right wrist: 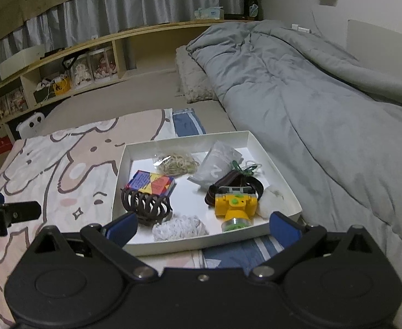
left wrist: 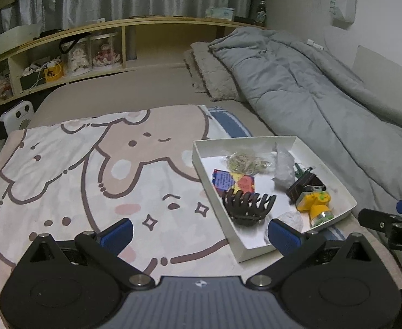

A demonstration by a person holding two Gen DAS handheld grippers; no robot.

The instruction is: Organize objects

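A white shallow box (right wrist: 280, 174) (left wrist: 201, 170) lies on a cartoon-print blanket (left wrist: 91, 181) on the bed. In it are a dark claw hair clip (right wrist: 146, 205) (left wrist: 246, 205), a colourful small card box (right wrist: 152, 182) (left wrist: 232, 179), a bag of rubber bands (right wrist: 177, 163) (left wrist: 246, 161), a grey pouch (right wrist: 217, 166), a yellow headlamp (right wrist: 235, 209) (left wrist: 314, 204) with a dark strap, and white wads (right wrist: 180, 227). My right gripper (right wrist: 203, 227) is open just before the box's near edge. My left gripper (left wrist: 201, 234) is open at the box's left near corner. Neither holds anything.
A rumpled grey duvet (right wrist: 297, 87) covers the bed's right side, with a fuzzy pillow (right wrist: 192, 79) behind the box. Wooden shelves (left wrist: 63, 54) with figurines and boxes run along the far left. A blue striped cloth (right wrist: 239, 252) lies under the box.
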